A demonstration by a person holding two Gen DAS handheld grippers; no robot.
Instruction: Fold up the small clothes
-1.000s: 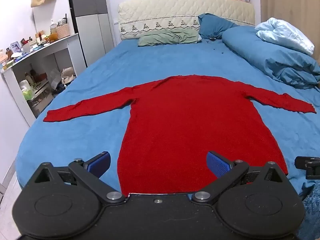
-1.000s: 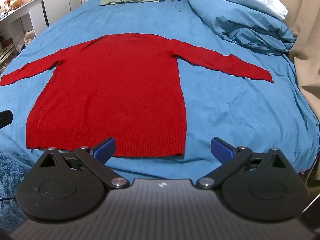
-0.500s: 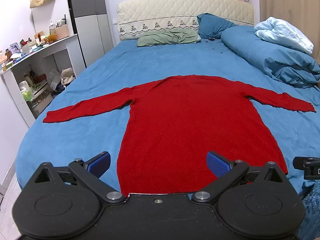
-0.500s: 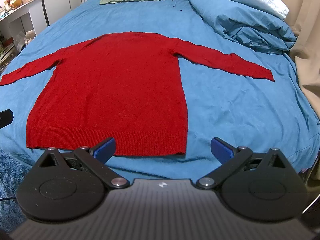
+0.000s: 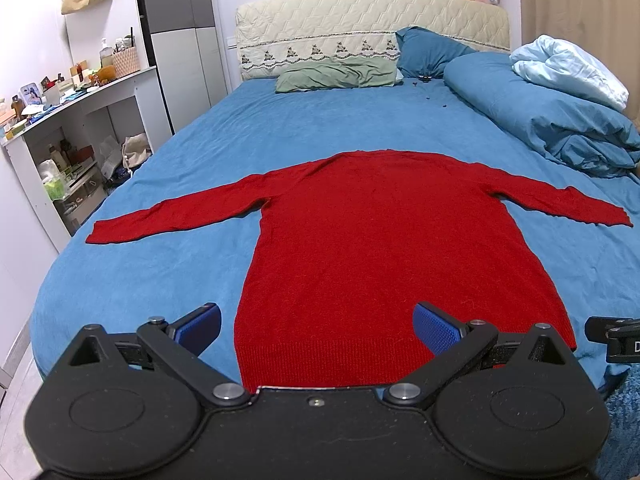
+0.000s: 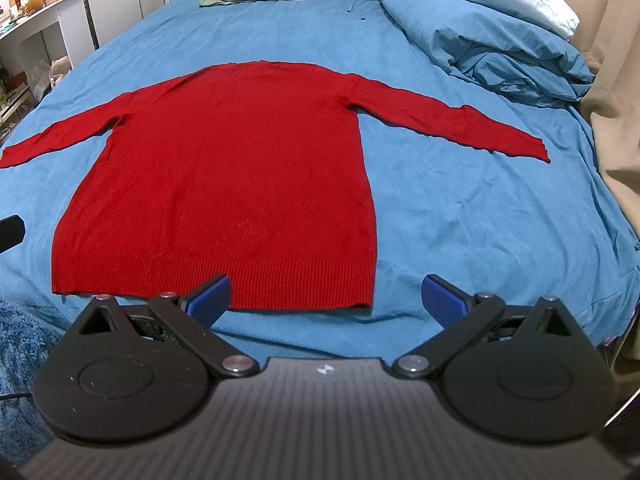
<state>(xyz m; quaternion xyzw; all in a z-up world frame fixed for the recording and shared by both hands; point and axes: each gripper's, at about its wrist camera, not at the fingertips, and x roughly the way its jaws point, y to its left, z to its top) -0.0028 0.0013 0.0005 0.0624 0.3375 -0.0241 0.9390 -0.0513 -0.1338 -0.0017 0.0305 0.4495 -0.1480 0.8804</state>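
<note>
A red long-sleeved knit sweater point(image 5: 384, 248) lies flat on the blue bed, hem toward me, both sleeves spread out sideways. It also shows in the right wrist view point(image 6: 236, 176). My left gripper point(image 5: 318, 326) is open and empty, hovering above the hem near its left corner. My right gripper point(image 6: 326, 300) is open and empty, hovering just short of the hem's right corner point(image 6: 364, 300). The right gripper's tip shows at the right edge of the left wrist view point(image 5: 612, 336).
A bunched blue duvet point(image 5: 560, 128) with a white blanket lies along the bed's right side. Pillows point(image 5: 336, 76) and a headboard with plush toys stand at the far end. A white shelf unit point(image 5: 72, 136) stands left of the bed. A beige curtain point(image 6: 616, 80) hangs on the right.
Both grippers have shifted slightly; the sweater sits a little higher and farther in the right wrist view. Both grippers stay open and the sweater has not moved.
</note>
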